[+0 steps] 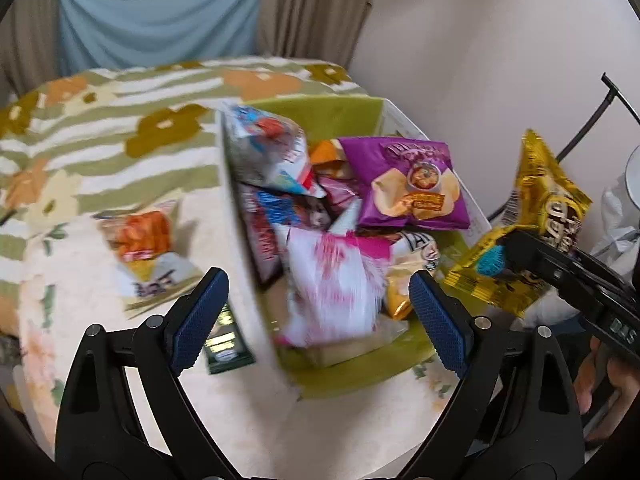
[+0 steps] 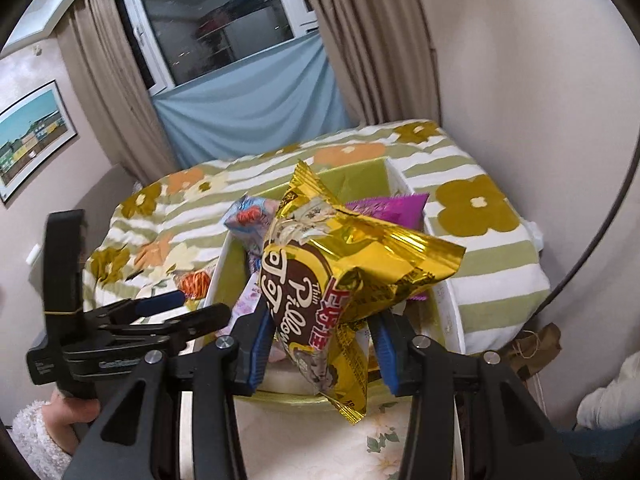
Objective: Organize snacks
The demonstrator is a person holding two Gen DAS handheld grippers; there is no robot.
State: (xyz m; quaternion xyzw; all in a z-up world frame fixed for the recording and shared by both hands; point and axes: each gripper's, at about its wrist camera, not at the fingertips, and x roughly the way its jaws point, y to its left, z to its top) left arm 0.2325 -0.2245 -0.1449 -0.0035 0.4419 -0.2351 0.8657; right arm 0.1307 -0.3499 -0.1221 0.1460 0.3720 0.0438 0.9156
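Observation:
A green-lined box (image 1: 352,116) on the flowered tablecloth holds several snack packs, among them a purple chip bag (image 1: 408,184) and a pink-and-white pack (image 1: 332,280). My left gripper (image 1: 320,300) is open and empty above the box's near left wall. My right gripper (image 2: 320,344) is shut on a gold Pillow snack bag (image 2: 340,264) and holds it above the box's near right corner; the bag also shows in the left wrist view (image 1: 536,200). An orange snack pack (image 1: 140,240) and a dark green packet (image 1: 224,340) lie on the cloth left of the box.
The table (image 1: 120,152) stands in a corner with a pale wall to the right and curtains (image 2: 120,92) behind. A black curved stand (image 1: 592,120) and white items are at the right edge. The left gripper shows in the right wrist view (image 2: 168,308).

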